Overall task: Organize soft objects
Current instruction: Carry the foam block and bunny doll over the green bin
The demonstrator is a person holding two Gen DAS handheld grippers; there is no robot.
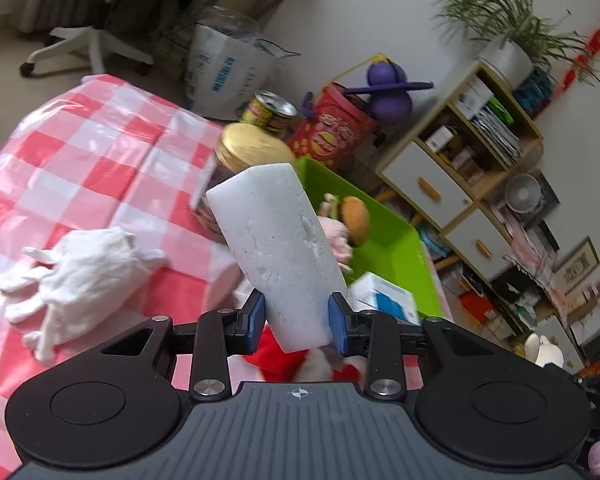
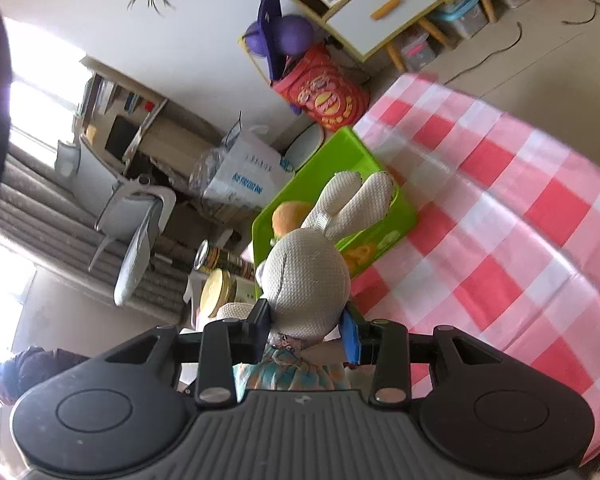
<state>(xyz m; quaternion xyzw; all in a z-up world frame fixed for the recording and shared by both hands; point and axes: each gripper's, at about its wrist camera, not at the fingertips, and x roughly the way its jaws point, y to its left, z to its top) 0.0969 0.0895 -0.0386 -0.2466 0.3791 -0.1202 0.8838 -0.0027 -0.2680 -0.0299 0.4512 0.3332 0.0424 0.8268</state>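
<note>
Between left claw (image 1: pixel 297 322) pads — white pitted sponge block (image 1: pixel 278 248).

The right tool (image 2: pixel 306 330) grips a plush rabbit (image 2: pixel 308 280) before the green bin (image 2: pixel 340 160).

Getting bright, soft daylight throughout. Blowing out at the window (image 2: pixel 24 92) along the right wrist view's left side. Bending and darkening toward fisheye edges. Smearing slightly across the checked surface (image 2: pixel 520 208) and background shelves (image 1: pixel 480 152).
</note>
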